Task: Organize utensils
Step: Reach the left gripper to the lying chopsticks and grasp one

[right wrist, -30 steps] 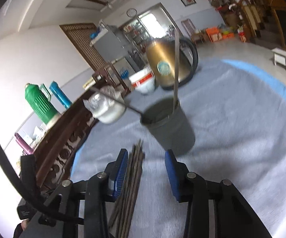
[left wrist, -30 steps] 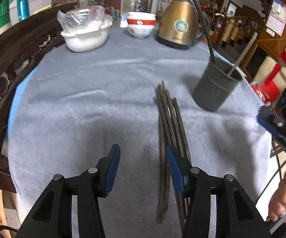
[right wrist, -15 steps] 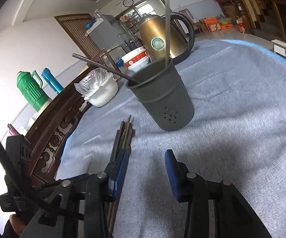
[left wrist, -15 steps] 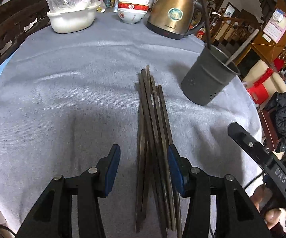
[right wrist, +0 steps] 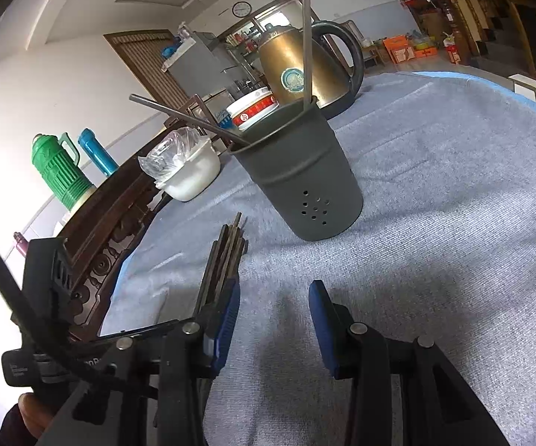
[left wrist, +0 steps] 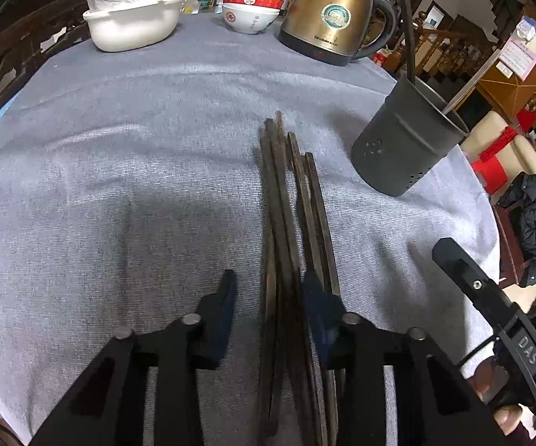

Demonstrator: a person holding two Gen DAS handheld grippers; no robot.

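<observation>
The left gripper [left wrist: 268, 290] sits low over the counter [left wrist: 119, 171] with its jaws spread wide, straddling part of a bundle of dark chopsticks [left wrist: 286, 200] that lies flat on the grey cloth. Most of the sticks run between the two blue pads, while the rightmost ones pass under or just outside the right pad [left wrist: 316, 297] (whether that pad actually touches them is hard to tell). Nothing is clamped.

The right gripper [right wrist: 273, 297] is also wide open and holds nothing; bare cloth shows between its fingers. In its view the chopsticks [right wrist: 227, 256] lie just outside its left finger, their far tips pointing toward the dark grey utensil holder [right wrist: 305, 186].

The holder stands upright near the far ends of the chopsticks, apart from them, with a dark stick and a pale one leaning out of it. Farther back on the counter stand a brass-coloured kettle [left wrist: 335, 15], stacked red-and-white bowls [left wrist: 253, 7] and a white bowl [left wrist: 134, 22] with a plastic bag in it.
</observation>
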